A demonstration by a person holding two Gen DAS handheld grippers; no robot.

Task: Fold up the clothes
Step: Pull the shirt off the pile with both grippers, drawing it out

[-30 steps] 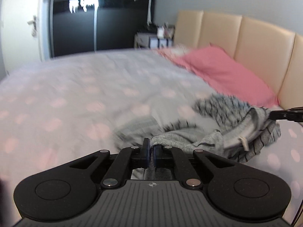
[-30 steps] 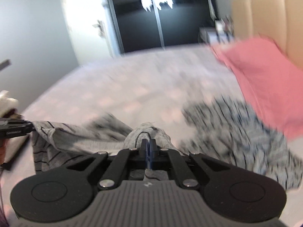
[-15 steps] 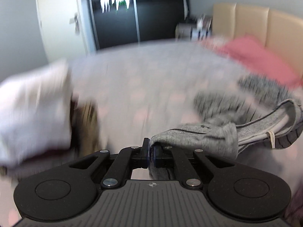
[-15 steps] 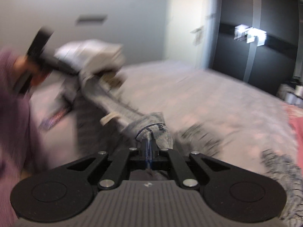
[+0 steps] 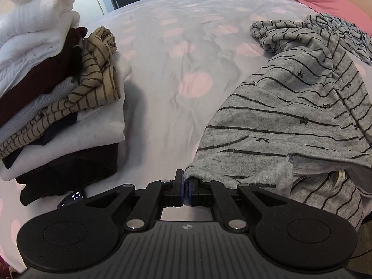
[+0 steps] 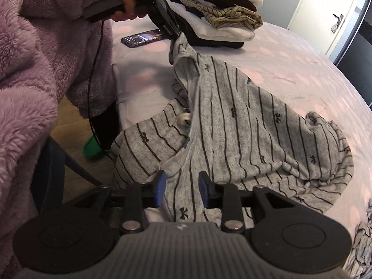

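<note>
Left tongs (image 5: pixel 185 189): clamped on a corner of the grey striped garment (image 5: pixel 290 116).
Right tongs (image 6: pixel 181 189): just opening, pads clear of the cloth between them.
Garment: spread on the bed (image 5: pixel 162 46).
Folded stack (image 5: pixel 53 88): beyond, left.

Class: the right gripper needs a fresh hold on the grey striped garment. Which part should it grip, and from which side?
Probably the hem edge between the open right gripper, approached from above at the bed's near edge. The grey striped garment lies flat there, while the left gripper pins the other corner.

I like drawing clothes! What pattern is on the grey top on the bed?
Thin dark stripes with tiny black bows on the grey top; clearest in the right wrist view.
</note>
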